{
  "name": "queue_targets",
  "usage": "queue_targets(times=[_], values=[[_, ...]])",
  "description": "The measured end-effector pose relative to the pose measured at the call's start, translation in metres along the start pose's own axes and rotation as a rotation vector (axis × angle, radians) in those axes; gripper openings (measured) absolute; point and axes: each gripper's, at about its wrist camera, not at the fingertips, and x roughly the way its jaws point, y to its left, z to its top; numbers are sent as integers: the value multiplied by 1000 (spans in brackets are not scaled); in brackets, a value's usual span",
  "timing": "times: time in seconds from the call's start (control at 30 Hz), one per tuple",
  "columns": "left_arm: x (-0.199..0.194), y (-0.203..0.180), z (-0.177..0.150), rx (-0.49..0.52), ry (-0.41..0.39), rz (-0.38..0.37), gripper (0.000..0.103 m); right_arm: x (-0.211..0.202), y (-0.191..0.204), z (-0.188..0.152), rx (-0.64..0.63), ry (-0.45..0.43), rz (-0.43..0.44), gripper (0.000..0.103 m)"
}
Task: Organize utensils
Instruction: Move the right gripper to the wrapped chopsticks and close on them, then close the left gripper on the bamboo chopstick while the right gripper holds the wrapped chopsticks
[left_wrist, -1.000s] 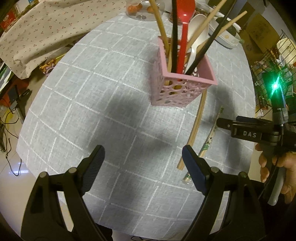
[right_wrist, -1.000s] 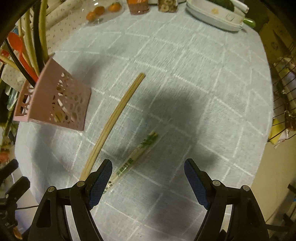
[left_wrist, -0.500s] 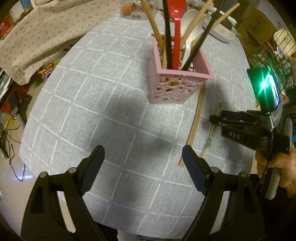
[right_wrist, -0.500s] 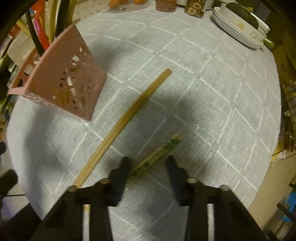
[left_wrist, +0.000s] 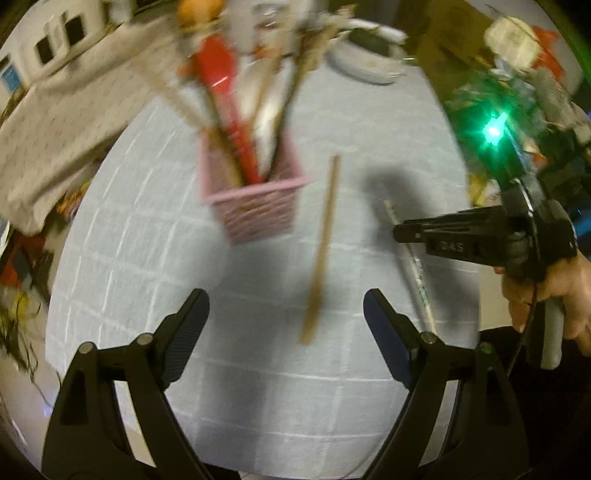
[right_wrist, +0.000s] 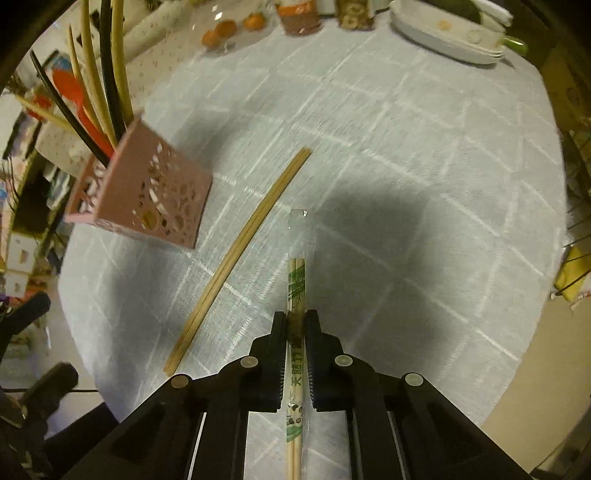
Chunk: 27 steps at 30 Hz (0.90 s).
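Right gripper (right_wrist: 295, 325): jaws clamped on wrapped chopsticks (right_wrist: 296, 280), which run lengthwise between the pads, clear wrapper end poking forward, raised off the cloth (right_wrist: 424, 155)
Left gripper (left_wrist: 286, 317): jaws wide apart, nothing between them, hovering over the cloth on the near side of the holder (left_wrist: 255, 206)
Holder: pink, perforated, square, standing on the grey checked cloth; contains red spoon (left_wrist: 225, 110), pale and black sticks, all blurred
Bare chopsticks (right_wrist: 236, 258): wooden pair, flat on the cloth, just beside the holder, on its right
Dishes (right_wrist: 447, 33): white stack, far edge, well beyond the holder
Oranges (right_wrist: 225, 29): far edge, behind the holder
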Motion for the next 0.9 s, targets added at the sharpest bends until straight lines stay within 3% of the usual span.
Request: queue_targets(times=[0.1, 0.17, 0.23, 0.4, 0.53, 0.73, 0.9], values=[[-3, -22, 9, 50, -32, -15, 85, -17, -26, -4, 23, -11, 14, 10], [-2, -37, 18, 75, -54, -2, 78, -23, -47, -5, 52, -8, 17, 10], [5, -49, 28, 104, -51, 3, 63, -20, -56, -3, 74, -6, 20, 10], [53, -74, 59, 123, 70, 11, 43, -32, -85, -4, 110, -14, 36, 10], [91, -90, 87, 121, 122, 74, 41, -35, -87, -6, 115, -14, 27, 10], [130, -82, 115, 91, 166, 182, 41, -30, -101, 1, 117, -31, 21, 10], [155, -66, 121, 65, 204, 201, 38, -23, -108, 10, 133, -27, 26, 10]])
